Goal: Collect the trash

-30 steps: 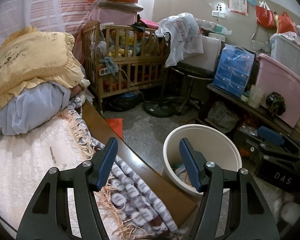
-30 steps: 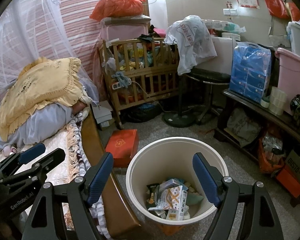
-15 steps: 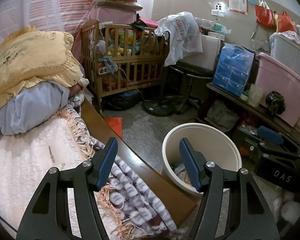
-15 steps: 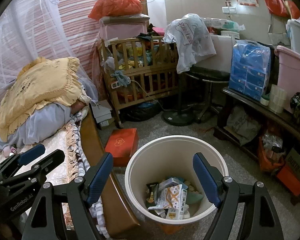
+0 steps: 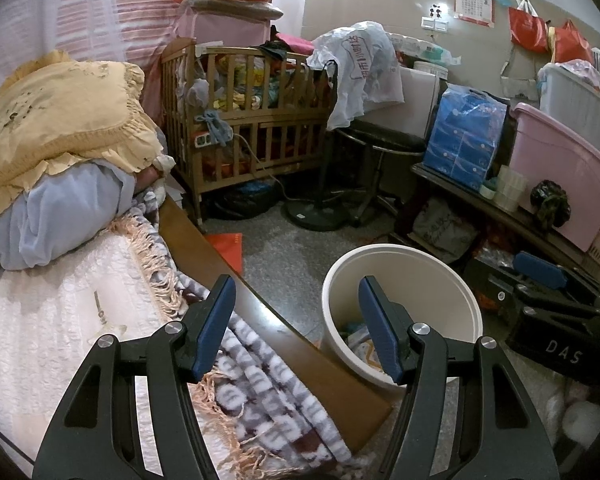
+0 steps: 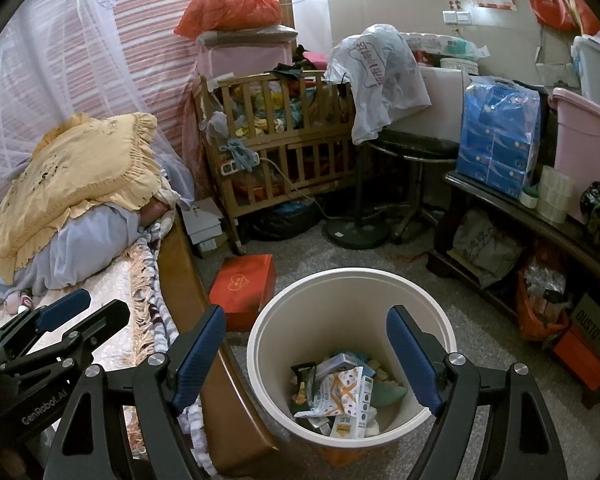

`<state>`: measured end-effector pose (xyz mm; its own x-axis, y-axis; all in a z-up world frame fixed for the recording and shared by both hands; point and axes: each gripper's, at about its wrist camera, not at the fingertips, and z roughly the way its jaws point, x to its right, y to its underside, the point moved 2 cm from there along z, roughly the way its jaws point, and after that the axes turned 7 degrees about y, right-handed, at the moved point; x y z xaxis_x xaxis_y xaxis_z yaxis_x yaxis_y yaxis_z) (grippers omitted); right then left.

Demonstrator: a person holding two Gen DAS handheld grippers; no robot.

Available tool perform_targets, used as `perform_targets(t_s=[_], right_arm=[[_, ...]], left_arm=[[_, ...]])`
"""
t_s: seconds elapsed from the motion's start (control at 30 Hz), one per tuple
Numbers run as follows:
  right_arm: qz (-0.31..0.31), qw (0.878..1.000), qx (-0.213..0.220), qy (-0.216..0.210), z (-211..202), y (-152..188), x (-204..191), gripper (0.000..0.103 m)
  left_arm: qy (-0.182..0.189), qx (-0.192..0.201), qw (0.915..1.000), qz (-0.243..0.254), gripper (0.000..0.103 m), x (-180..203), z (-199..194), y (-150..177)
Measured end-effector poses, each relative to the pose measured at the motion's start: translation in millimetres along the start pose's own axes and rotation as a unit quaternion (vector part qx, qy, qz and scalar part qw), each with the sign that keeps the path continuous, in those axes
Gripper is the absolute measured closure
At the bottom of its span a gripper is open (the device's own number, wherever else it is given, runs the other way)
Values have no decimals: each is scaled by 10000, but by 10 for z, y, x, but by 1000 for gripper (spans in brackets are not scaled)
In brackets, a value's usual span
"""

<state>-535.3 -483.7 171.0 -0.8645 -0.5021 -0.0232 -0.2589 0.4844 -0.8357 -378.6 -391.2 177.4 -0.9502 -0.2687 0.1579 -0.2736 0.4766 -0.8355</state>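
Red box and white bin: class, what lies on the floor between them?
Only bare grey floor separates the red box from the white bin, seen from the right wrist.

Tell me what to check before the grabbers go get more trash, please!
1. Left gripper empty: ok, its jaws stand apart with nothing between them.
2. Right gripper empty: ok, its jaws stand apart over the bin with nothing between them.
3. White bin upright on the floor beside the bed's wooden edge: ok.
4. Room left in the bin: ok, the wrappers and small boxes lie only at the bottom.
5. Next piece of trash in sight: cannot tell. The red box on the floor could be trash or a keepsake.
6. The two grippers clear of each other: ok, the left one sits apart, over the bed.
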Motion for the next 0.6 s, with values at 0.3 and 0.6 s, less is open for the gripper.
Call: perform_targets(t_s=[0.3, 0.6], right_arm=[[-3, 10000, -30, 7, 23, 70, 35, 22], [-208, 9996, -137, -127, 73, 113, -109, 22]], left_arm=[[83, -64, 9999, -12, 40, 55, 17, 80], [108, -100, 9998, -166, 40, -77, -83, 102]])
